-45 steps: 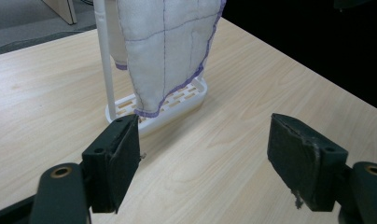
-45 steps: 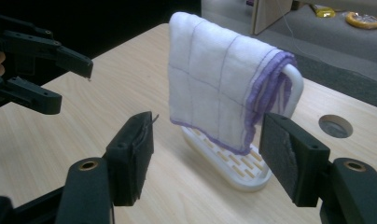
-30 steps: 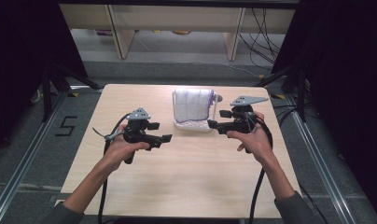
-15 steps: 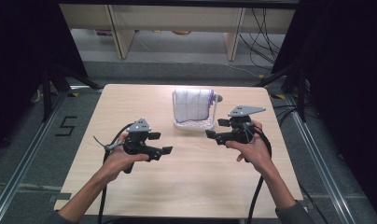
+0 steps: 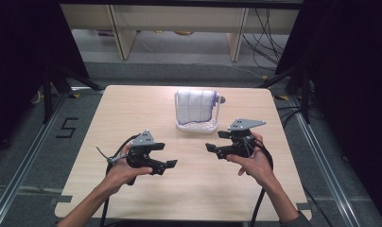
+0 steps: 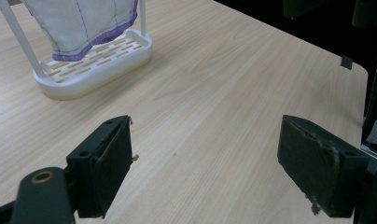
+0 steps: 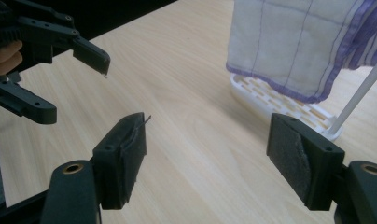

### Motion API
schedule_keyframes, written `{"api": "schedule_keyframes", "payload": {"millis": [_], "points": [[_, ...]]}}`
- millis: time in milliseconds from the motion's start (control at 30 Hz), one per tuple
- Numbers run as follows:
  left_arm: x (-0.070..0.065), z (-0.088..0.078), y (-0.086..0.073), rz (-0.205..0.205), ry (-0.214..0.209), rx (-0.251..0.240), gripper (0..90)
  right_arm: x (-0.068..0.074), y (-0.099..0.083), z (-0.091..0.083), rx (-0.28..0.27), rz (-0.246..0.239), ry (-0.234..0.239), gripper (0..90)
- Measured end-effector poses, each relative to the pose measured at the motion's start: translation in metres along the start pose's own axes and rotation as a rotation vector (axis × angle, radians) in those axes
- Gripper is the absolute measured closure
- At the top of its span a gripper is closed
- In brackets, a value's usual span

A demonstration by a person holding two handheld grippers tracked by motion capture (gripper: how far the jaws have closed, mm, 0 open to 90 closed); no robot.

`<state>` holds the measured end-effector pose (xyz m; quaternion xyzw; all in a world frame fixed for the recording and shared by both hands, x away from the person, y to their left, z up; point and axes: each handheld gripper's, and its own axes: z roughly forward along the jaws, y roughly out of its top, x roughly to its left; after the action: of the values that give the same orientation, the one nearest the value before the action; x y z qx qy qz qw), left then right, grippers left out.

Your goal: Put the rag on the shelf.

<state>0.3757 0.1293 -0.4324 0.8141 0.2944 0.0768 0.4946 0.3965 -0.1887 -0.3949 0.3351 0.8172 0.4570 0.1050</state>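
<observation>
A white cloth with purple lines [image 5: 195, 105] hangs over a small white rack [image 5: 195, 126] at the far middle of the wooden table. Both grippers hover over the table nearer the person, pointing inward at each other. My left gripper [image 5: 164, 155] is open and its jaws have just been opening, with nothing between them. My right gripper [image 5: 216, 141] is open and holds nothing either. The left gripper view looks past the left gripper [image 6: 205, 140] at the rack [image 6: 98, 70] and cloth [image 6: 79, 23]. Beyond the right gripper [image 7: 210, 140] are the cloth [image 7: 289, 42], the rack [image 7: 270, 100] and the left gripper [image 7: 51, 42].
The light wooden table [image 5: 132, 109] has bare wood between and in front of the grippers. Its right edge [image 6: 359, 74] drops off into dark. Cables trail from both grippers off the near edge. A "5" [image 5: 66, 127] is taped on the floor at the left.
Both hands have drawn back from the rack toward the near edge and sunk lower. The cloth and rack have stayed put.
</observation>
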Motion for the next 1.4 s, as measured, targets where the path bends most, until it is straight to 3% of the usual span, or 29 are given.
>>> {"api": "schedule_keyframes", "payload": {"millis": [100, 267, 333, 433, 467, 500, 633, 667, 700, 733, 767, 800, 867, 967, 1033, 1167, 1233, 1300, 1400], "points": [[-0.002, -0.001, -0.004, 0.006, -0.002, 0.006, 17.6, 0.0, -0.005, 0.003, 0.0, -0.015, -0.007, 29.2], [-0.006, -0.002, -0.013, 0.011, 0.002, 0.002, 17.6, 0.003, -0.013, 0.009, 0.016, 0.007, 0.014, 29.2], [-0.007, -0.002, -0.018, 0.01, 0.008, 0.013, 17.6, 0.005, -0.016, 0.01, 0.017, 0.007, 0.002, 29.2], [-0.008, -0.002, -0.025, 0.008, 0.02, 0.02, 17.6, 0.006, -0.022, 0.014, 0.004, -0.009, 0.027, 29.1], [-0.008, -0.003, -0.028, 0.004, 0.021, 0.023, 17.6, 0.007, -0.023, 0.014, 0.018, 0.01, 0.032, 29.1], [-0.008, -0.003, -0.032, -0.01, 0.021, 0.025, 17.6, 0.006, -0.024, 0.016, 0.014, -0.02, 0.035, 29.0], [-0.011, -0.004, -0.044, -0.012, 0.018, 0.041, 17.5, 0.011, -0.032, 0.021, 0.034, 0.002, 0.044, 28.7], [-0.012, -0.004, -0.046, -0.009, 0.027, 0.042, 17.5, 0.009, -0.032, 0.021, 0.05, -0.026, 0.043, 28.2], [-0.013, -0.004, -0.048, -0.009, 0.026, 0.037, 17.5, 0.011, -0.034, 0.022, 0.041, -0.012, 0.045, 28.2], [-0.013, -0.004, -0.05, -0.011, 0.029, 0.032, 17.4, 0.009, -0.035, 0.024, 0.032, -0.034, 0.048, 28.2], [-0.013, -0.005, -0.051, -0.013, 0.03, 0.042, 17.4, 0.012, -0.036, 0.023, 0.049, 0.0, 0.047, 28.2], [-0.015, -0.006, -0.053, -0.014, 0.041, 0.036, 17.3, 0.011, -0.038, 0.024, 0.047, -0.022, 0.041, 28.2], [-0.016, -0.006, -0.056, -0.03, 0.034, 0.033, 17.3, 0.01, -0.041, 0.022, 0.057, -0.015, 0.036, 28.2], [-0.018, -0.008, -0.062, -0.028, 0.031, 0.044, 16.6, 0.014, -0.047, 0.02, 0.063, 0.025, 0.051, 27.9], [-0.02, -0.008, -0.066, -0.026, 0.039, 0.043, 16.5, 0.013, -0.054, 0.02, 0.063, 0.006, 0.038, 27.9], [-0.023, -0.011, -0.072, -0.016, 0.035, 0.059, 16.5, 0.018, -0.068, 0.02, 0.082, 0.035, 0.037, 27.9], [-0.025, -0.013, -0.076, -0.042, 0.035, 0.039, 16.5, 0.018, -0.074, 0.02, 0.089, 0.037, 0.035, 27.9], [-0.025, -0.015, -0.079, -0.037, 0.037, 0.054, 16.5, 0.016, -0.079, 0.018, 0.104, 0.011, 0.007, 27.8], [-0.027, -0.014, -0.085, -0.051, 0.046, 0.048, 16.5, 0.015, -0.086, 0.015, 0.112, 0.023, -0.003, 27.5]]}}
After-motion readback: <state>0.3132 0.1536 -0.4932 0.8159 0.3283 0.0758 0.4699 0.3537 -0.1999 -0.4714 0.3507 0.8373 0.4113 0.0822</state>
